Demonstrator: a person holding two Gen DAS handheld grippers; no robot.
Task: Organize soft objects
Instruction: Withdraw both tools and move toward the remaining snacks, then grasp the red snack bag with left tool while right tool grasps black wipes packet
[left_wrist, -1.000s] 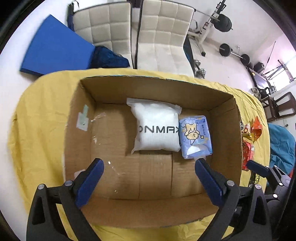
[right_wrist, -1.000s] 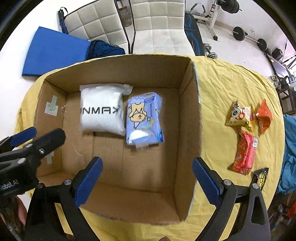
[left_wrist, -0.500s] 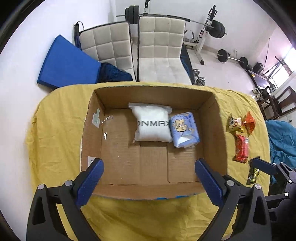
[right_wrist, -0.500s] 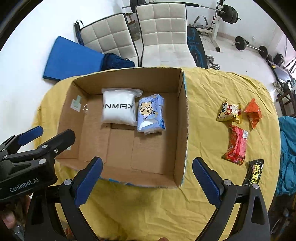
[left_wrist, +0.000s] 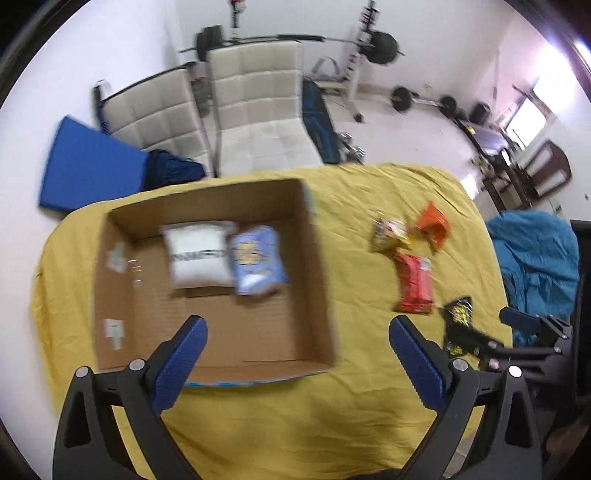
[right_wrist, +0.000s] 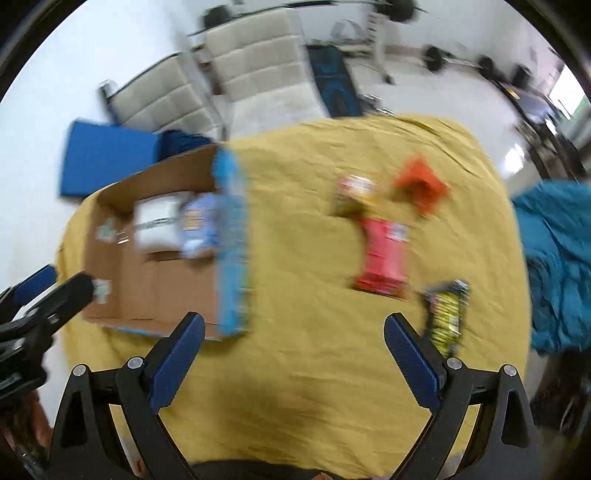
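Two packs already sit inside the cardboard box (left_wrist: 207, 295): a white pillow-like pack (left_wrist: 197, 256) with dark lettering and a light blue pack (left_wrist: 256, 260) with a cartoon print, lying side by side and touching near the far wall. The box rests on the left part of the tabletop (left_wrist: 354, 398), which is covered in a wrinkled yellow cloth.

Off to the right of the box, four snack bags lie loose on the cloth: a yellow snack bag (left_wrist: 389, 233), an orange snack bag (left_wrist: 434, 225) just beside it, a red snack bag (left_wrist: 413, 282) nearer the camera, and a black-and-yellow snack bag (left_wrist: 458, 319) nearest of all. That last one is partly hidden behind the other tool in the left wrist view.

Both grippers are empty. The left gripper (left_wrist: 295, 354) has its fingers spread wide, hanging over the near right corner of the box. The right gripper (right_wrist: 293, 350) is also spread wide, over bare cloth between the box and the snacks, with the black-and-yellow bag just past its right finger. The right wrist view is pretty smeared with motion blur, so label details are unreadable there.

Background stuff: two white padded chairs (left_wrist: 255, 122), a blue mat (left_wrist: 88, 170) on the floor, and a teal cloth (left_wrist: 535, 258) bunched up at the right.
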